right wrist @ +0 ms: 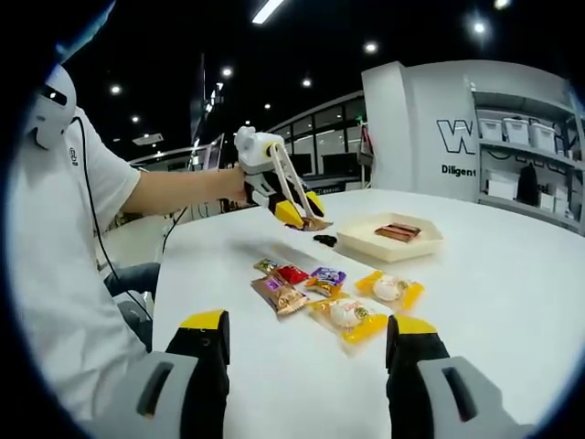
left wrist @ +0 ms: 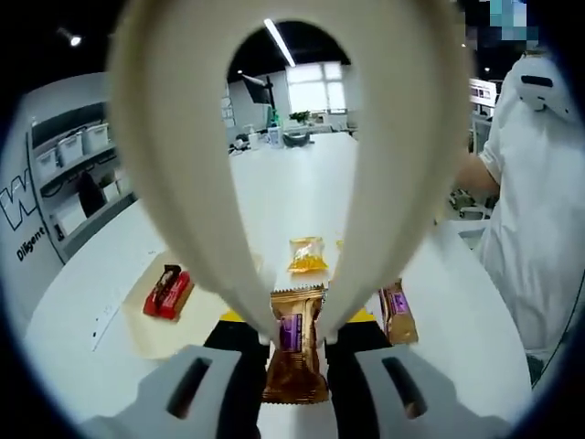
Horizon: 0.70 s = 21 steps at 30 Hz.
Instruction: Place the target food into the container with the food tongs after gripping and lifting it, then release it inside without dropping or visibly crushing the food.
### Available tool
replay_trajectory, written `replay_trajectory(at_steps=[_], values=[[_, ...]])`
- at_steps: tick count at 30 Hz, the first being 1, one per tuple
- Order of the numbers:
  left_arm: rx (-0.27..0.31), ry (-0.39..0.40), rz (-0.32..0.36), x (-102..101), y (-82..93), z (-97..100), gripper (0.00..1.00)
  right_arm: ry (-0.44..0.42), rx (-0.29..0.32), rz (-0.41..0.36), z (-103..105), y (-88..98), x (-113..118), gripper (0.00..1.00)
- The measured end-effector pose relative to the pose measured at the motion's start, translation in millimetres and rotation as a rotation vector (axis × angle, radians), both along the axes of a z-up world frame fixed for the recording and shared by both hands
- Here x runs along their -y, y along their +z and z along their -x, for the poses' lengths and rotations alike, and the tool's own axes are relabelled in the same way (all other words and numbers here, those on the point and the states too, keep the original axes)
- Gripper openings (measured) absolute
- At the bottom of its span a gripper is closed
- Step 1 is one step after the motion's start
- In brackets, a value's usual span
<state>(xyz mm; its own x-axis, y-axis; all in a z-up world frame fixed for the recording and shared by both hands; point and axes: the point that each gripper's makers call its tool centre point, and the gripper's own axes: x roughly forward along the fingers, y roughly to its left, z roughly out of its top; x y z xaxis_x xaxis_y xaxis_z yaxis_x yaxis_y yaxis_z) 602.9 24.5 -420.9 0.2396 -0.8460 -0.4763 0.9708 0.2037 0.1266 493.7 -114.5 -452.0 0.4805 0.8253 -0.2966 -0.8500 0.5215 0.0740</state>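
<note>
Between the left gripper (left wrist: 294, 343) jaws, cream food tongs (left wrist: 292, 174) pinched shut on a brown snack packet (left wrist: 294, 352), hanging over the white tabletop (left wrist: 302, 197). Just beyond: cream tray (right wrist: 388, 238) w/ a red-brown bar (left wrist: 167, 293). Right gripper (right wrist: 308, 352) jaws apart, holding nothing; loose snack packets (right wrist: 334, 297) lie just ahead of it.

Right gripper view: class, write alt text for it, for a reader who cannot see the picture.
Across a white table, the left gripper holds cream plastic food tongs pinching a brown snack packet beside a cream tray holding a red-brown wrapped bar. Assorted wrapped snacks lie nearer, ahead of the right gripper, whose jaws stand open.
</note>
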Motion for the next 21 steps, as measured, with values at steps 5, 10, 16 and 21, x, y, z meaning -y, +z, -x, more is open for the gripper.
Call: replay_trajectory(at_steps=[5,10,16,21], values=[[0.012,-0.007,0.008,4.9,9.7,-6.3,0.21,-0.004,-0.001,-0.001,0.5,-0.9,2.9,0.68],[0.028,-0.003,0.011,9.8,16.8,-16.6,0.22,-0.008,-0.002,-0.004,0.2,-1.6,5.2,0.68],[0.041,0.007,0.012,21.2,19.9,-33.0,0.21,-0.012,-0.002,-0.006,-0.1,-1.5,8.2,0.68],[0.046,0.014,0.005,29.8,17.4,-47.5,0.22,-0.015,-0.001,-0.006,0.3,-1.0,10.5,0.69]])
